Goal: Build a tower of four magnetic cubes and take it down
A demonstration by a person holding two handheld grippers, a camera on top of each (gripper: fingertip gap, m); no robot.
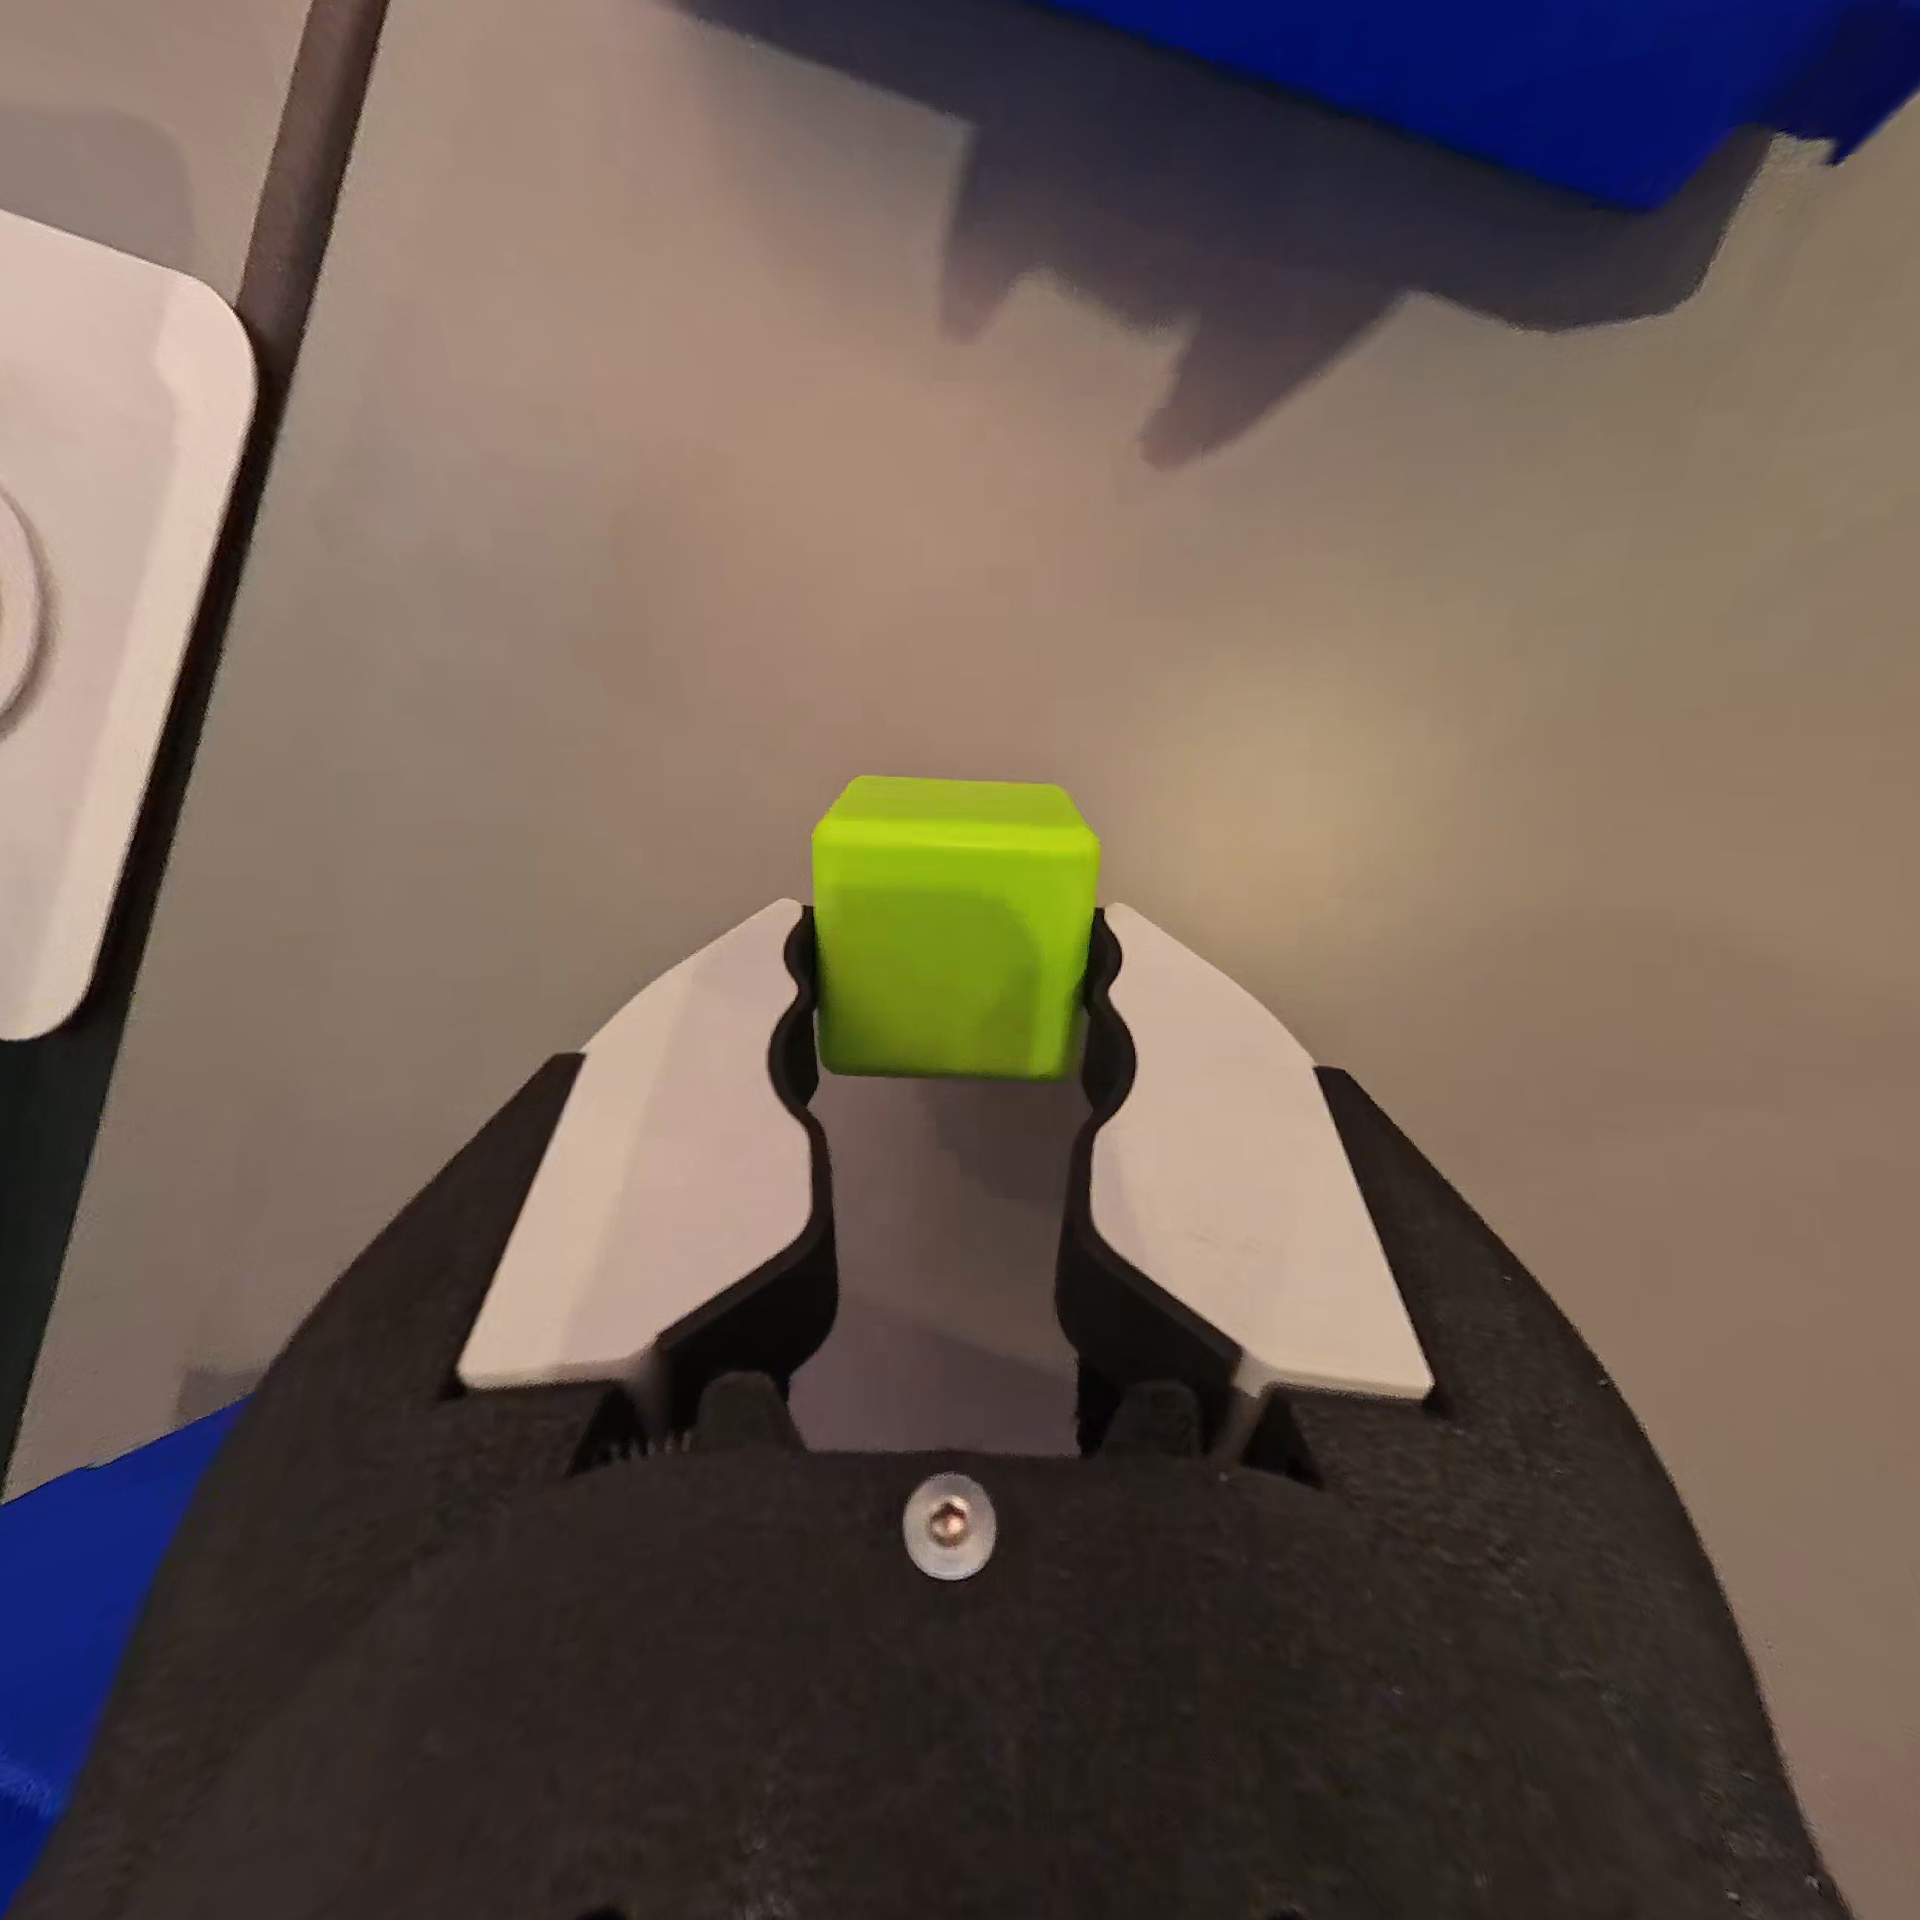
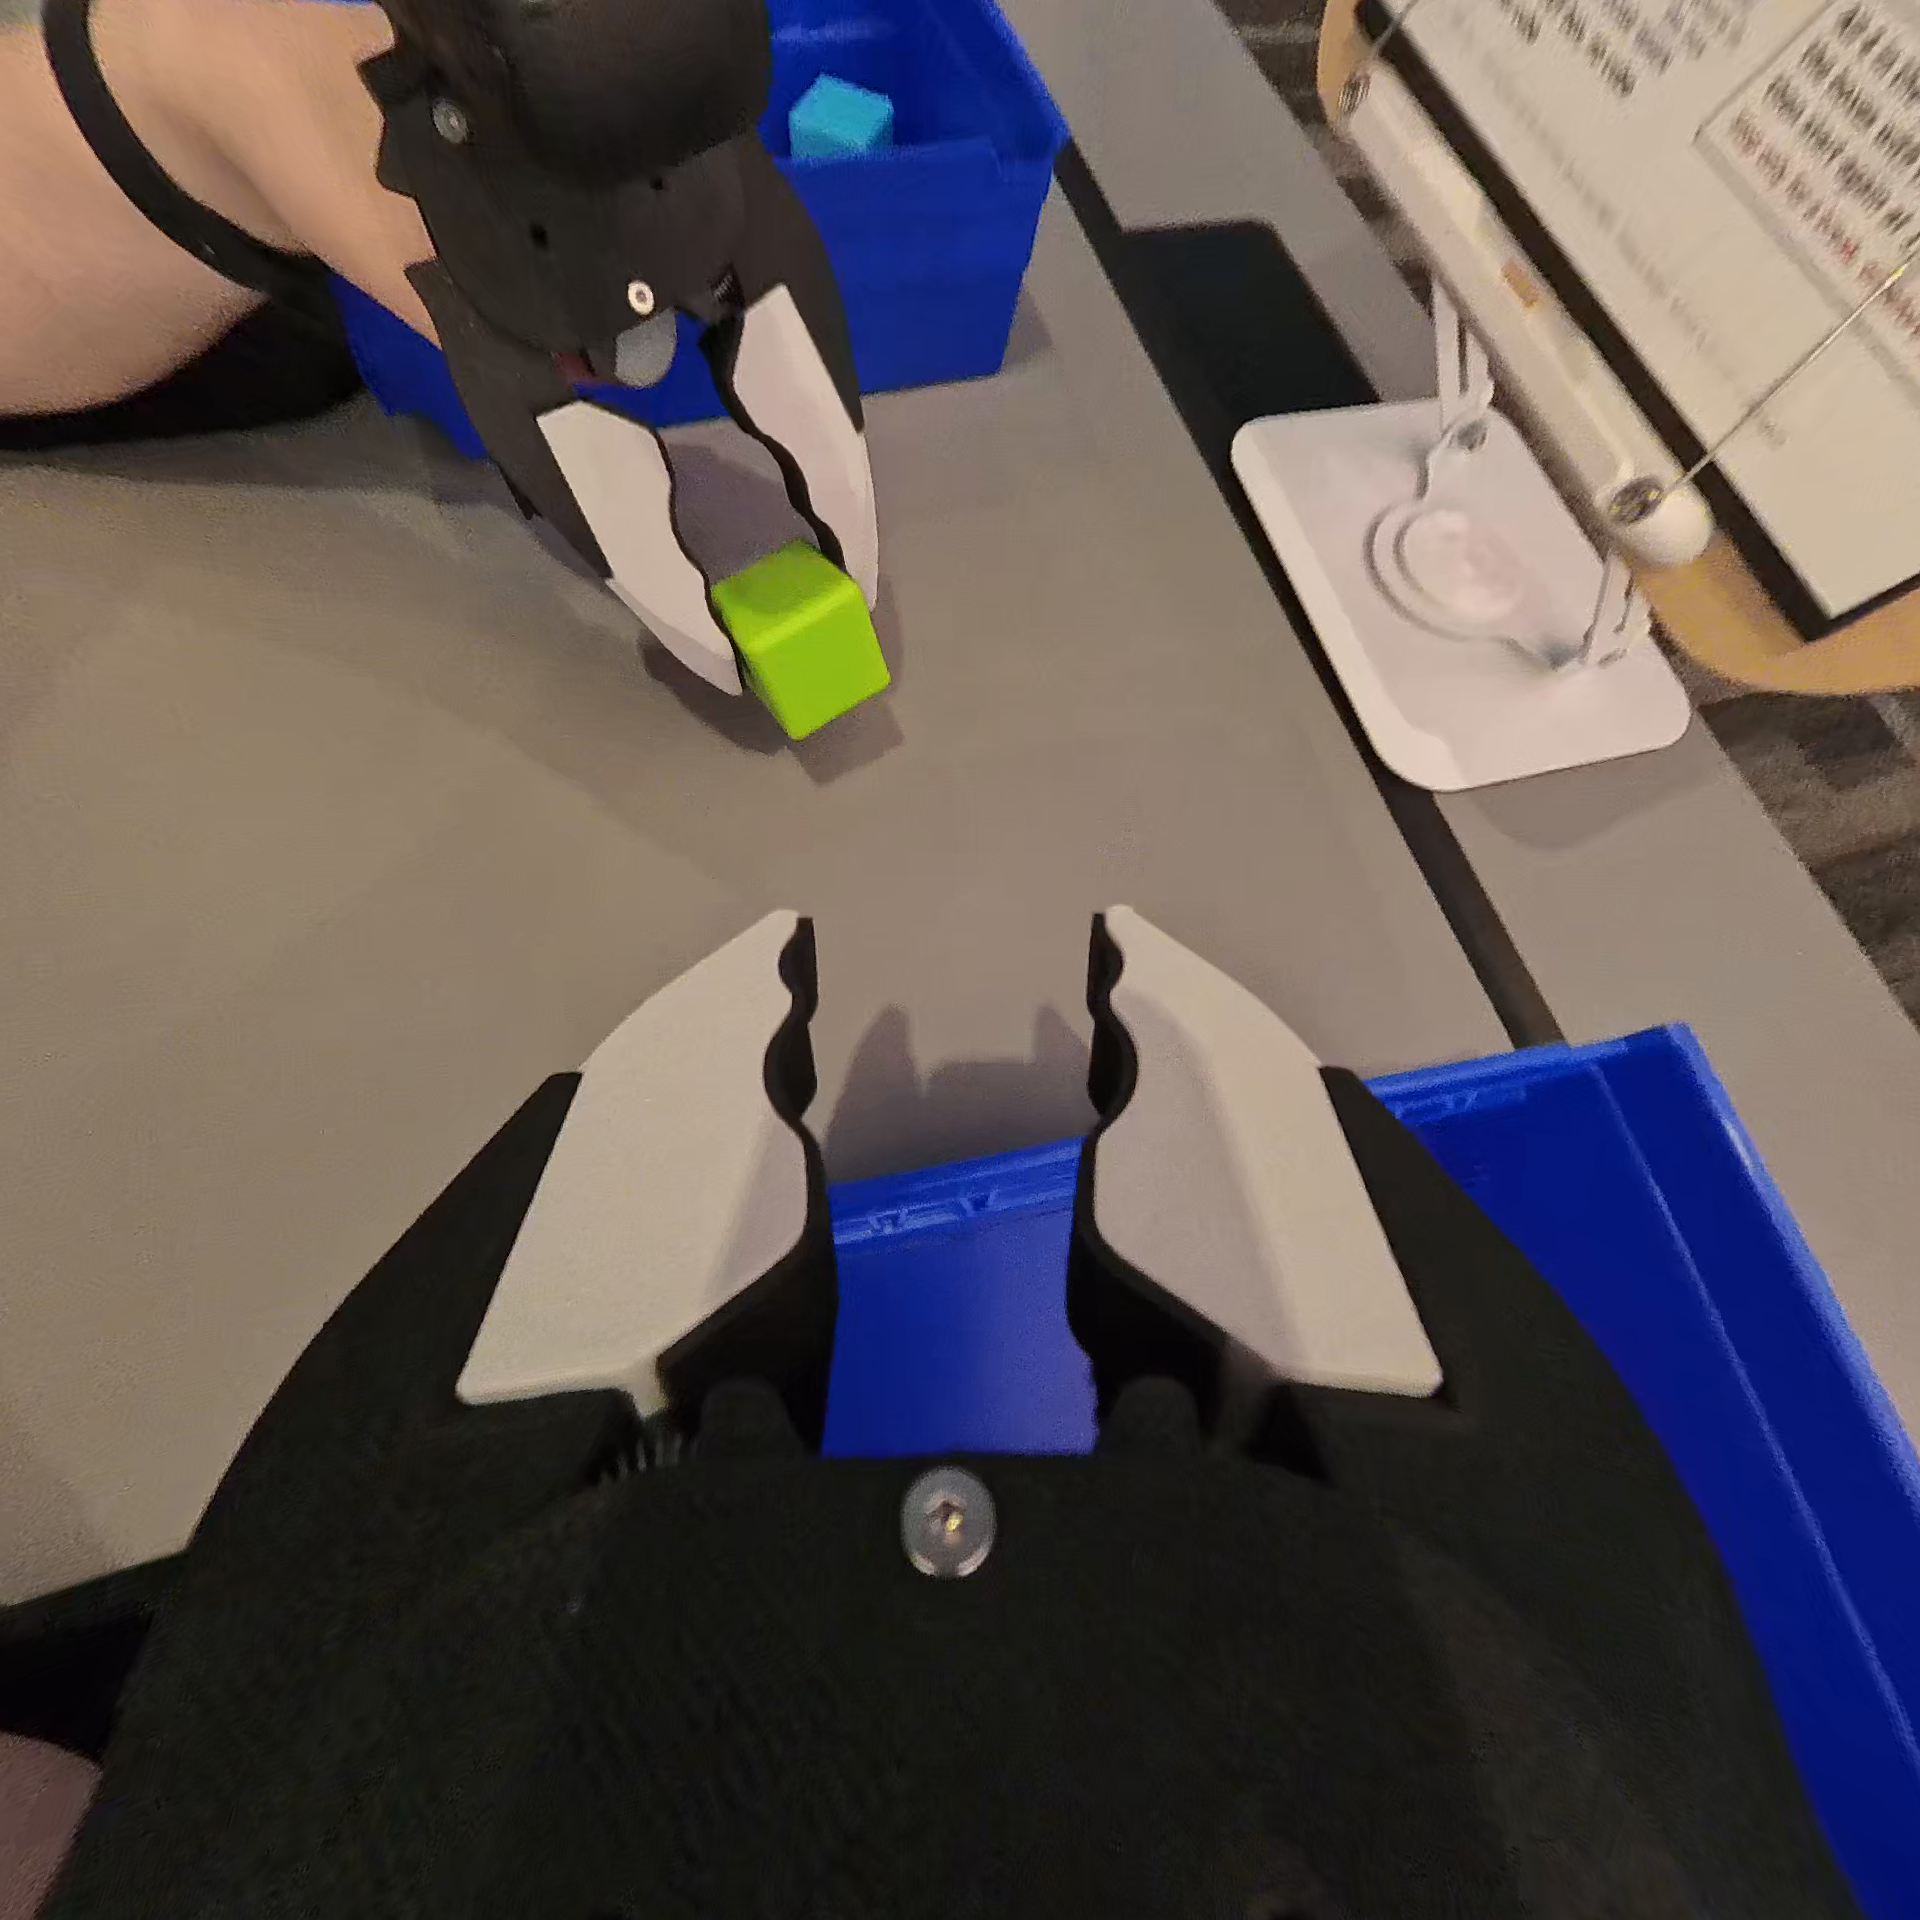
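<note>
Nearest you in the right wrist view, your right hand-held gripper (image 2: 951, 940) stands wide apart with nothing between its fingers, hanging over the front wall of a blue bin (image 2: 1621, 1174) at the near edge of the grey bench (image 2: 312, 831). Its shadow falls on the bare surface just ahead of the tips.

Farther out, your left hand-held gripper (image 2: 792, 636) is closed around the green cube (image 2: 805, 644), one fingertip on each side of it. The cube sits low over the bench with its shadow right beneath it; you cannot tell from either view whether it touches the surface. In the left wrist view the green cube (image 1: 954, 935) is pinched between the tips of the left hand-held gripper (image 1: 954, 935), its top above the fingers.

Off to the right stands a white tray (image 2: 1455, 665) carrying a clear object. Beyond the left gripper is a second blue bin (image 2: 914, 239), with a light blue cube (image 2: 840, 116) inside it.
</note>
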